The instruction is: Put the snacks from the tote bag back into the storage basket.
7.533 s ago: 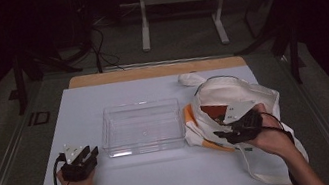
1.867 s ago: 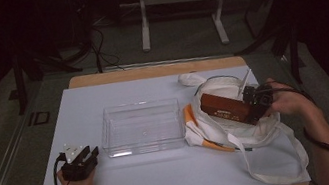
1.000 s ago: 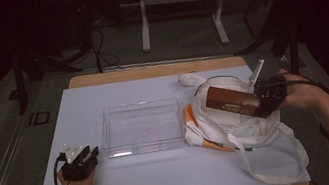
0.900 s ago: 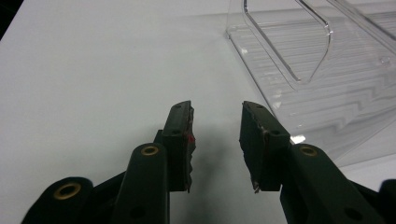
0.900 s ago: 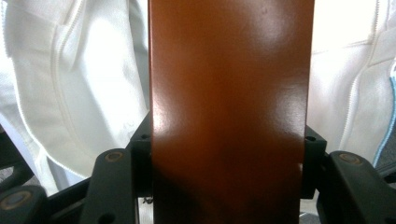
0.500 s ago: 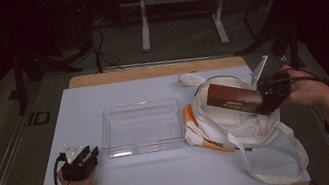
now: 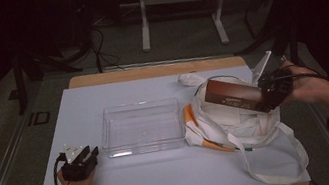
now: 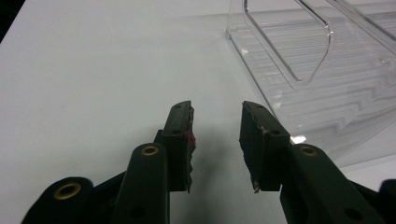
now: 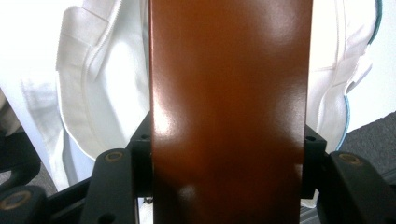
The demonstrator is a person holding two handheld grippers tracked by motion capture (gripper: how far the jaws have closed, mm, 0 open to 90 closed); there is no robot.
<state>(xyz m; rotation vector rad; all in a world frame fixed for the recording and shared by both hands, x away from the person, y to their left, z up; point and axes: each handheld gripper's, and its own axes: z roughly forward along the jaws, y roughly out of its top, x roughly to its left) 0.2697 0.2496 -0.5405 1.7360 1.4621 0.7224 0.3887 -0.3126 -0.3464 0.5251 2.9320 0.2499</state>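
A long brown box (image 7: 231, 95) hangs in the air over the white cloth bag (image 7: 239, 125) at the right of the table. My right gripper (image 7: 267, 97) is shut on the box's right end, and the box points left toward the clear plastic tray (image 7: 142, 126). In the right gripper view the glossy brown box (image 9: 229, 107) sits clamped between both jaws, with the white bag (image 9: 93, 93) below it. My left gripper (image 7: 82, 159) rests on the white table surface near the tray's left front corner. Its jaws stand open with nothing between them (image 8: 215, 140).
The clear tray (image 8: 317, 70) is empty and sits mid-table. The bag's long straps (image 7: 276, 165) trail toward the front right edge. An orange-trimmed part of the bag (image 7: 192, 118) touches the tray's right side. Dark floor and a table frame lie beyond the far edge.
My right gripper has lifted the brown box up out of the bag and slightly to the right. The left gripper has stayed where it was.
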